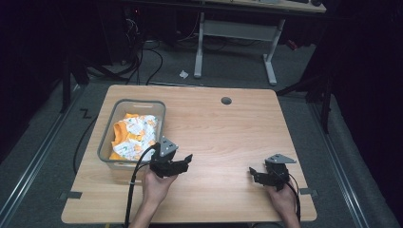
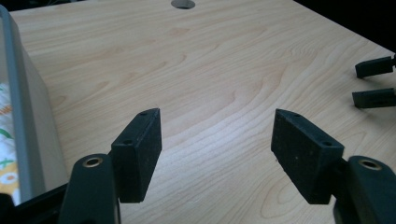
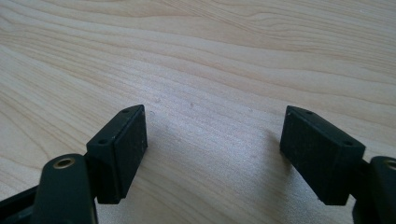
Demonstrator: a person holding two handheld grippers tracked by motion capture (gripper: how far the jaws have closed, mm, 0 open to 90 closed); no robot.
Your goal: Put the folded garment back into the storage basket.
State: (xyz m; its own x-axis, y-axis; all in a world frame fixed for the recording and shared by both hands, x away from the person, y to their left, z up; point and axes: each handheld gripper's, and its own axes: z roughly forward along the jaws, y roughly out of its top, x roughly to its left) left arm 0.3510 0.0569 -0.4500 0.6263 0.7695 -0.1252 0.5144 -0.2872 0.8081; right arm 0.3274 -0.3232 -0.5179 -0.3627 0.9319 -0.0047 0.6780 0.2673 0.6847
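A clear plastic bin [image 1: 107, 142] stands on the left of the wooden table [image 1: 214, 128], holding an orange and white patterned cloth [image 1: 134, 135]. My left gripper [image 1: 185, 161] hovers just right of the bin's near corner, open, with nothing but bare wood between its pads [image 2: 140, 149]. The bin's grey wall [image 2: 28, 116] runs along the left edge of the left gripper view, with a bit of the cloth [image 2: 7, 158] behind it. My right gripper [image 1: 253, 174] sits low over the table's near right part, open and empty, its pads [image 3: 122, 149] over bare wood. The right gripper's fingertips [image 2: 373, 84] appear at the far right of the left gripper view.
A round cable hole [image 1: 226, 100] lies near the table's far edge. Beyond the table stand a white desk frame [image 1: 235, 42] and cables on the dark floor. Dark stands flank both sides of the table.
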